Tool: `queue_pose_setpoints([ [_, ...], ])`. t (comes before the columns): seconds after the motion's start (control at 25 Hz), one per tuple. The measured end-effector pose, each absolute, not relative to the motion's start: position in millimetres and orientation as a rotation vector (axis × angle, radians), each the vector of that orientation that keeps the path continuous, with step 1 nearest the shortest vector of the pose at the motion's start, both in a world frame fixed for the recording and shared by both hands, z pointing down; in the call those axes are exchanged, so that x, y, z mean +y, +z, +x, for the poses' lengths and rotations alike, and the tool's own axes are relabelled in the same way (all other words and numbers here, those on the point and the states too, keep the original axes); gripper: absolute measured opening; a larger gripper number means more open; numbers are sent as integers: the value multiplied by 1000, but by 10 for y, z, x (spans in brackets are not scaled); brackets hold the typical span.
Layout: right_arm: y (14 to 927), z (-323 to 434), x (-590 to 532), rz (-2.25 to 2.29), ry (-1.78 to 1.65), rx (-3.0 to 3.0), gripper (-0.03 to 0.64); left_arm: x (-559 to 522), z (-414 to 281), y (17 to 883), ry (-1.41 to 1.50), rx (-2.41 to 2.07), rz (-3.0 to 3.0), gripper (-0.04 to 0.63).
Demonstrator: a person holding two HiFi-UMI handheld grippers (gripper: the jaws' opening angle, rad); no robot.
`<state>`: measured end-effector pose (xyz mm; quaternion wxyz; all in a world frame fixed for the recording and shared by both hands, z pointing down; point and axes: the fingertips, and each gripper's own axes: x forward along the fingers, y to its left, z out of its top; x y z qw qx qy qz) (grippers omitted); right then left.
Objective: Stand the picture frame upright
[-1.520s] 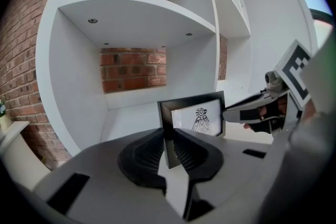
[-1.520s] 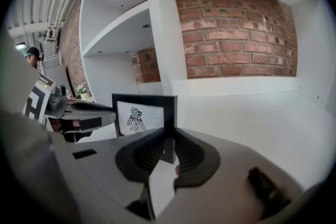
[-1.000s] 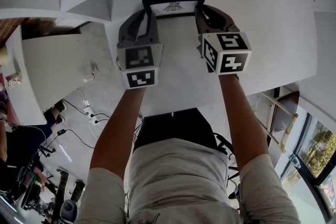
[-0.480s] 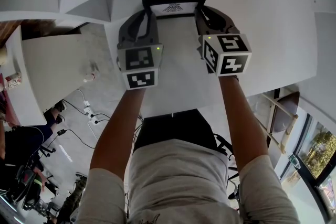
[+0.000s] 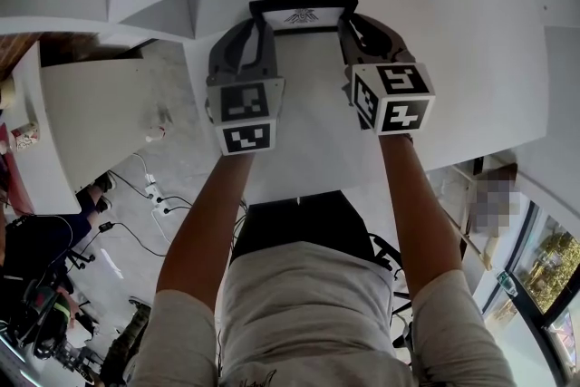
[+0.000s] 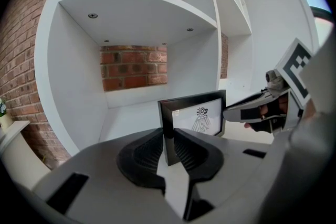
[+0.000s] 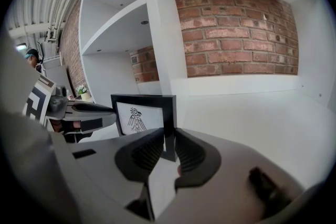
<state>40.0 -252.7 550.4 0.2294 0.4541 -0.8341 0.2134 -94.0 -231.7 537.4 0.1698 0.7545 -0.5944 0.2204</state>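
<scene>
A black picture frame (image 5: 304, 14) with a bird drawing stands upright on the white shelf board (image 5: 299, 131), near the back. My left gripper (image 5: 256, 24) holds the frame's left edge and my right gripper (image 5: 350, 21) holds its right edge. In the left gripper view the frame (image 6: 197, 115) rises between the dark pads (image 6: 149, 147) of my left gripper (image 6: 169, 140), which touch it while the jaws are opening. In the right gripper view the frame's (image 7: 142, 115) side bar sits pinched in my right gripper (image 7: 169, 141).
White shelf compartments with curved dividers (image 6: 136, 5) surround the frame, backed by a red brick wall (image 7: 236, 34). The shelf board's front edge (image 5: 290, 190) lies just ahead of the person's body. Floor cables (image 5: 149, 195) and other people are at lower left.
Both grippers and the frame stand almost as before, shifted only slightly in the head view. People at the lower left have moved.
</scene>
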Motion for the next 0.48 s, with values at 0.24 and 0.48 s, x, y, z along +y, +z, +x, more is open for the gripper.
queue_pose_setpoints([
  [0.24,5493,362,-2554,1246,575,-2302,72,-2331,-951,5396,632,-1673,2144,92],
  [0.48,5507,365,-2534,1233,580,-2295,78,-2319,-952,5427,656,-1660,2136,127],
])
